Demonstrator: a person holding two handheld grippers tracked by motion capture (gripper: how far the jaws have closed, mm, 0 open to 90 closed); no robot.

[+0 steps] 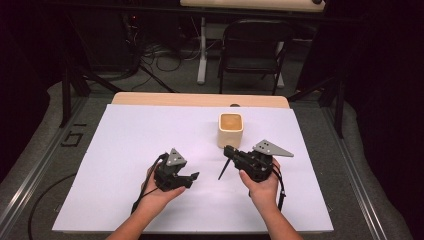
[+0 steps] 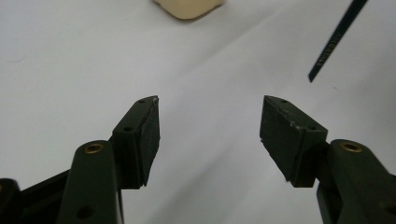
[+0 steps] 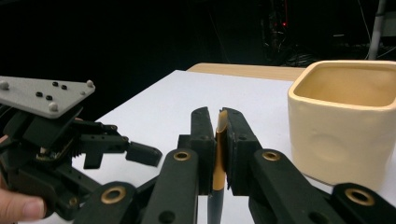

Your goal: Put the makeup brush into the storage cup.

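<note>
A dark pen (image 1: 222, 170) with a gold section (image 3: 219, 154) is clamped upright between the jaws of my right gripper (image 1: 229, 151), which is shut on it; its lower end hangs down toward the white sheet. Just behind the gripper stands a cream square cup (image 1: 230, 130), open at the top and apart from the jaws (image 3: 343, 126). My left gripper (image 1: 192, 179) lies left of the pen, pointing right, open with nothing between its pads (image 2: 210, 126). In the left gripper view the pen's tip (image 2: 334, 42) shows at upper right and the cup's base (image 2: 189, 7) at the top.
A white sheet (image 1: 125, 150) covers the wooden table (image 1: 200, 99). A black chair (image 1: 252, 47) and cables stand on the floor beyond the far edge. The left gripper (image 3: 121, 151) sits close on the left in the right gripper view.
</note>
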